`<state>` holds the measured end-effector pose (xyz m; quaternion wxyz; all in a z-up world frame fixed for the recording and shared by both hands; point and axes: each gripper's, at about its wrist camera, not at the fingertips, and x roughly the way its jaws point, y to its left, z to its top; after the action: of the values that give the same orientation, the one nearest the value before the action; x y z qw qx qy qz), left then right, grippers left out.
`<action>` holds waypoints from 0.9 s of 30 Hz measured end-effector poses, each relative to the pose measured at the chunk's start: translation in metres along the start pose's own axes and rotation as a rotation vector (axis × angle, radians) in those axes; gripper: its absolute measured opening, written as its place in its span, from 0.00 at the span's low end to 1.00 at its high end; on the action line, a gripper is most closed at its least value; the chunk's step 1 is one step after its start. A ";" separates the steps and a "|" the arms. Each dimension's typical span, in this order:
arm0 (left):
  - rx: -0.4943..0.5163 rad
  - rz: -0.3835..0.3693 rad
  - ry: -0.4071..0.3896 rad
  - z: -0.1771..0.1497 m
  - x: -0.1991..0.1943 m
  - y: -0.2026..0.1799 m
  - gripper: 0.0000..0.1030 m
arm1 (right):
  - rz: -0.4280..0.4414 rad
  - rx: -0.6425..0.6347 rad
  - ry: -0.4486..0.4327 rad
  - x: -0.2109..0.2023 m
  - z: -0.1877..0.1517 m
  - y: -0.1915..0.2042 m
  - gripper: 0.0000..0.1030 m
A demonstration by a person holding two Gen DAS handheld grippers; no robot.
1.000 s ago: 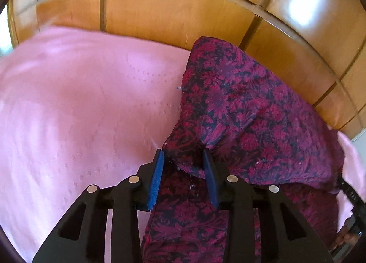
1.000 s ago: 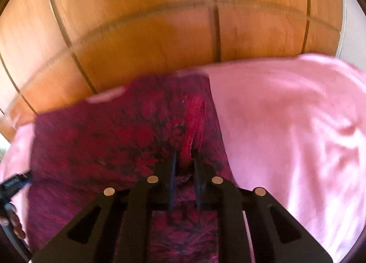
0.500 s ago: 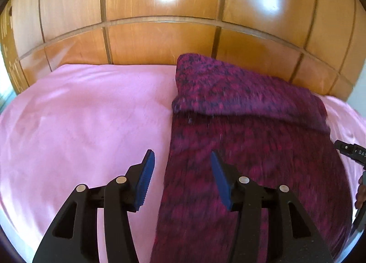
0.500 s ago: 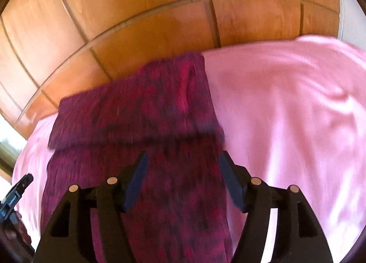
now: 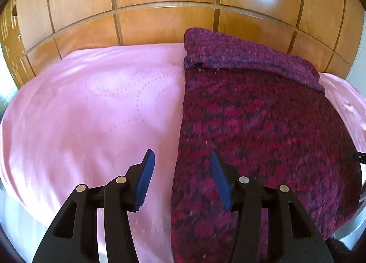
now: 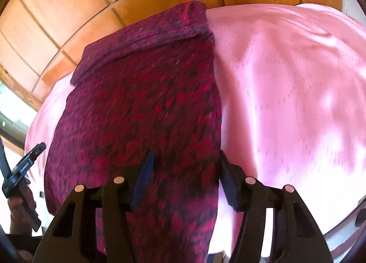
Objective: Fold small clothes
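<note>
A dark red flower-patterned garment point(image 5: 263, 126) lies flat on the pink bedsheet point(image 5: 91, 114), with its far end folded back as a band point(image 5: 240, 57) near the wooden wall. My left gripper point(image 5: 181, 154) hovers open above the garment's left edge, with nothing between its blue pads. In the right wrist view the same garment point(image 6: 141, 103) fills the middle. My right gripper point(image 6: 185, 155) is above its right edge; the jaws stand apart and are closing, gripping no cloth. The left gripper point(image 6: 22, 167), held by a hand point(image 6: 20, 199), shows at that view's left edge.
A panelled wooden wall point(image 5: 164, 20) runs right behind the bed. The pink sheet point(image 6: 297, 91) spreads wide on both sides of the garment. The bed's near edge point(image 5: 18, 217) drops away at the lower left. Bright window light point(image 6: 9, 107) comes from the left.
Both grippers were shut on the garment's lifted end. They have let it go and drawn back toward the near side, and the folded band now rests on the garment.
</note>
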<state>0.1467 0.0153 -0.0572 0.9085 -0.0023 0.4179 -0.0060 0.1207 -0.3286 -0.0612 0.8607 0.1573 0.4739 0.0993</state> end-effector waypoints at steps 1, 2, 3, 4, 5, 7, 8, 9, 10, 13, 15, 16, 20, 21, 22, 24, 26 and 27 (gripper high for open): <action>0.002 0.001 0.004 -0.003 0.000 0.001 0.48 | 0.003 -0.004 0.008 -0.002 -0.005 0.002 0.54; 0.002 0.003 0.011 -0.007 -0.002 0.002 0.48 | 0.007 -0.008 0.017 -0.003 -0.008 0.002 0.54; 0.000 0.003 0.015 -0.009 -0.002 0.002 0.48 | 0.006 -0.016 0.025 -0.004 -0.011 0.004 0.53; 0.000 0.002 0.024 -0.012 -0.002 0.002 0.48 | 0.005 -0.027 0.035 -0.006 -0.016 0.006 0.52; 0.001 -0.005 0.046 -0.016 -0.002 0.004 0.48 | 0.008 -0.032 0.045 -0.007 -0.018 0.007 0.51; 0.005 -0.026 0.075 -0.024 -0.004 0.006 0.48 | 0.008 -0.041 0.069 -0.010 -0.023 0.008 0.48; 0.011 -0.037 0.086 -0.029 -0.006 0.008 0.48 | 0.012 -0.051 0.085 -0.012 -0.028 0.010 0.46; 0.014 -0.052 0.098 -0.033 -0.008 0.009 0.48 | 0.012 -0.061 0.103 -0.014 -0.033 0.011 0.45; 0.012 -0.076 0.113 -0.038 -0.009 0.011 0.48 | 0.013 -0.066 0.115 -0.015 -0.037 0.012 0.42; 0.042 -0.205 0.163 -0.051 -0.011 0.010 0.31 | 0.027 -0.087 0.167 -0.015 -0.049 0.014 0.34; 0.065 -0.219 0.145 -0.053 -0.016 0.009 0.15 | 0.029 -0.099 0.186 -0.014 -0.052 0.015 0.25; 0.068 -0.234 0.136 -0.052 -0.020 0.010 0.13 | 0.034 -0.097 0.188 -0.015 -0.051 0.016 0.20; 0.031 -0.326 0.109 -0.037 -0.037 0.023 0.10 | 0.081 -0.139 0.149 -0.036 -0.035 0.030 0.17; 0.021 -0.347 0.103 -0.033 -0.041 0.025 0.10 | 0.097 -0.154 0.133 -0.043 -0.030 0.034 0.17; 0.014 -0.367 0.095 -0.028 -0.044 0.027 0.09 | 0.114 -0.164 0.116 -0.049 -0.025 0.037 0.17; -0.024 -0.427 0.076 -0.015 -0.048 0.031 0.09 | 0.159 -0.154 0.081 -0.058 -0.012 0.040 0.16; -0.087 -0.489 0.060 0.000 -0.046 0.036 0.08 | 0.207 -0.121 0.036 -0.065 0.000 0.036 0.16; -0.117 -0.511 0.047 0.010 -0.043 0.039 0.08 | 0.226 -0.105 0.016 -0.065 0.007 0.035 0.16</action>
<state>0.1262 0.0548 -0.0183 0.8657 -0.1601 0.4246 -0.2113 0.0917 -0.3179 0.0063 0.8472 0.1637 0.4543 0.2216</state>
